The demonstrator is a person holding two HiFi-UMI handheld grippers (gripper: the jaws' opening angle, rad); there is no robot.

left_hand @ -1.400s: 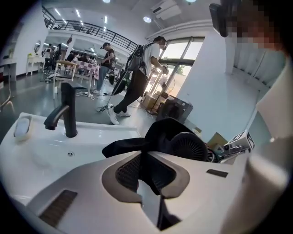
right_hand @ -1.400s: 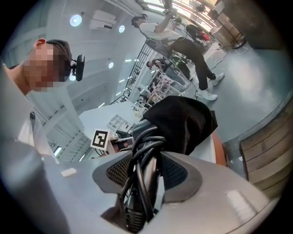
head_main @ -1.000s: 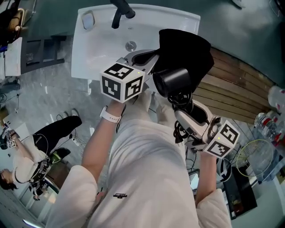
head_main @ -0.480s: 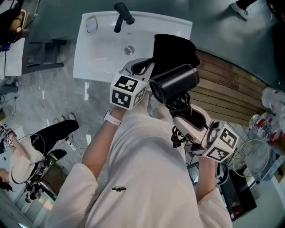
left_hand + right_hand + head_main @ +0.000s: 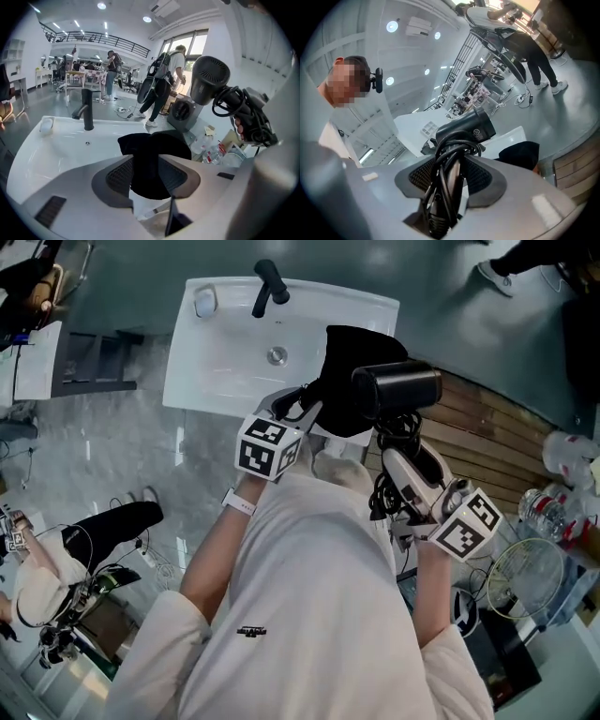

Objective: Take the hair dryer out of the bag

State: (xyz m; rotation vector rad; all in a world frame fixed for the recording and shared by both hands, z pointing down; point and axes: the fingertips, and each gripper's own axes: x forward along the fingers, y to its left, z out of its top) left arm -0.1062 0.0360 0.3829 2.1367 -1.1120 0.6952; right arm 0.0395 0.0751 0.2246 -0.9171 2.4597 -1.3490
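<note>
The black hair dryer (image 5: 398, 390) is out of the black bag (image 5: 352, 381) and held up just to its right. My right gripper (image 5: 398, 460) is shut on its handle, which has the cord wound round it (image 5: 450, 180); the barrel (image 5: 466, 129) points away. My left gripper (image 5: 305, 404) is at the bag's near edge with its jaws opening. The bag's cloth (image 5: 150, 159) still hangs between them, and the pads no longer pinch it. The left gripper view shows the dryer (image 5: 209, 77) raised at the upper right.
A white sink (image 5: 216, 371) with a black faucet (image 5: 267, 282) and a soap dish (image 5: 204, 303) lies beyond the bag. A wooden slatted top (image 5: 478, 427) runs to the right, with plastic bottles (image 5: 562, 451) at its end. People stand in the background (image 5: 159, 89).
The right gripper has lifted the hair dryer clear of the bag and swung its barrel to the right. The left gripper shifted along the sink edge and its jaws have loosened on the bag.
</note>
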